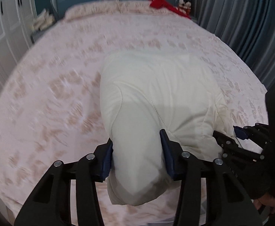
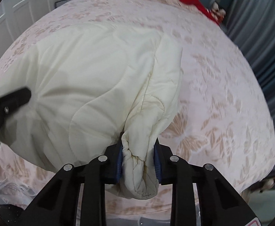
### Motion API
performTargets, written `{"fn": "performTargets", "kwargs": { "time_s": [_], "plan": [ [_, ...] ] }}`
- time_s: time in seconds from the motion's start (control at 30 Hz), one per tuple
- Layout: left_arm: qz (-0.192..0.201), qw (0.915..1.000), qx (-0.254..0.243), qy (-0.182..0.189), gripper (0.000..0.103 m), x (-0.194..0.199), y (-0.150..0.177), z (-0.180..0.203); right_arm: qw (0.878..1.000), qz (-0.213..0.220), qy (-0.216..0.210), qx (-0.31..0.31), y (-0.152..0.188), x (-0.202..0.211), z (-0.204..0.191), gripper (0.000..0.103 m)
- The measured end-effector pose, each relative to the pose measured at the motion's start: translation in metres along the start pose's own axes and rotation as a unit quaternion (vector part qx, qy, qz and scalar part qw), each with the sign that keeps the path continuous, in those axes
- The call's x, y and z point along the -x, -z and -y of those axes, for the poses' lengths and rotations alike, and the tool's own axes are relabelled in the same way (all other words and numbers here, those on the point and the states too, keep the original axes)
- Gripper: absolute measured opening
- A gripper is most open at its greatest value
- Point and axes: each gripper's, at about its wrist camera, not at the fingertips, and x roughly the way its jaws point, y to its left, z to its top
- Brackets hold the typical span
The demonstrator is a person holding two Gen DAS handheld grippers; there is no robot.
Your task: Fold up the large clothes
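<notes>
Clamped in the left gripper (image 1: 137,156), a thick near fold of the cream quilted coat (image 1: 156,86); the right gripper (image 2: 138,162) pinches its bunched cuff, likely so both near ends lift together off the bed (image 1: 52,94).

Our right gripper (image 2: 138,162) pinching bunched cuff of cream quilted jacket (image 2: 92,71) w/ bed (image 2: 222,98) underneath.

Even soft light; motion blur on bedspread (image 1: 43,94); fisheye bending, dark corners.
</notes>
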Motion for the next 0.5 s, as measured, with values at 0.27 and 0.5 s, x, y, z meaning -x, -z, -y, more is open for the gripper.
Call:
{"fn": "performTargets", "kwargs": {
  "time_s": [0.27,0.5],
  "plan": [
    [0.041,0.9979,-0.001,-0.050,0.042,0.030,-0.009,-0.049,0.998,0.048,-0.012,0.033,-0.037,0.016,-0.048,0.024],
    [0.036,0.9945,0.014,-0.097,0.042,0.025,0.002,-0.107,0.996,0.052,-0.029,0.069,-0.049,-0.006,-0.114,0.024]
  ]
}}
